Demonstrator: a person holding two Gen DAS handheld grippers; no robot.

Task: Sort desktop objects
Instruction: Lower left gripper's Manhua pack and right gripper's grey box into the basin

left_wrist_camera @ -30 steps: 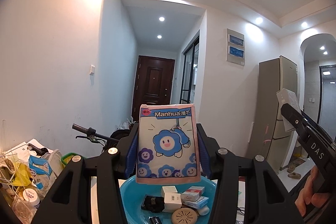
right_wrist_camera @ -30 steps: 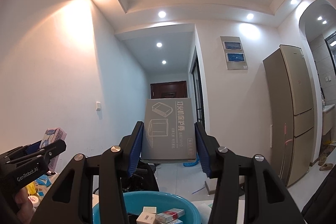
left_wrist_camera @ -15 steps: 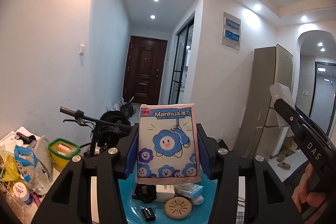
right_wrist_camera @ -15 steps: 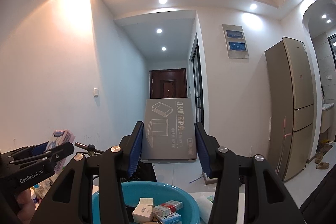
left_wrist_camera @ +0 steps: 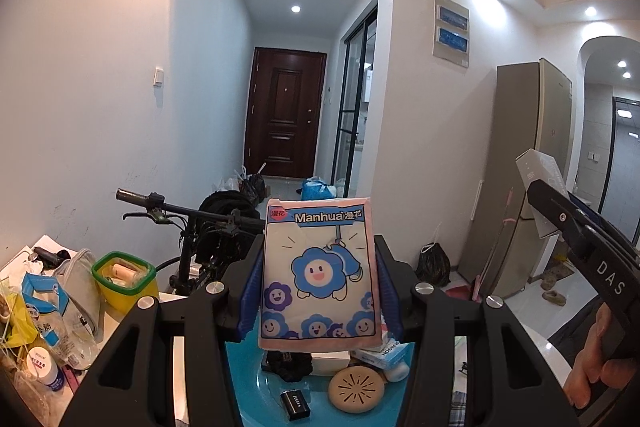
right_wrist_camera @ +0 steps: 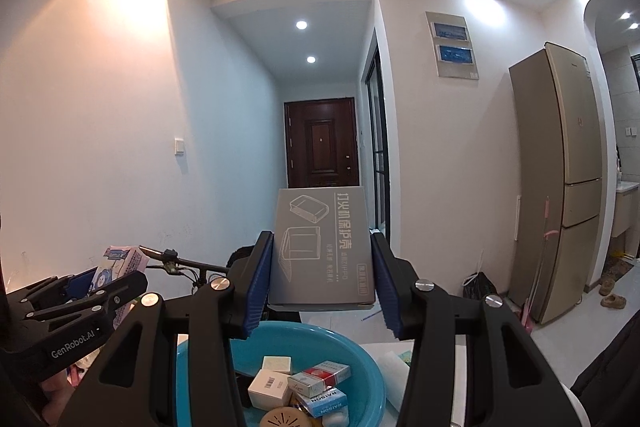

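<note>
Both claws are clamped: left gripper on the tissue pack, right gripper on the grey box. Each should be lowered into the blue basin at lower centre before release.

Each black plastic hand-held gripper has blue ribbed finger pads, silver screws and white lettering: "DAS" on one, "GenRobot.AI" on the other.

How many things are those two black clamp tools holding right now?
2. The left gripper holds a pink tissue pack with blue flower cartoons; the right gripper holds a flat grey printed box. Both hang over the blue plastic basin.
</note>
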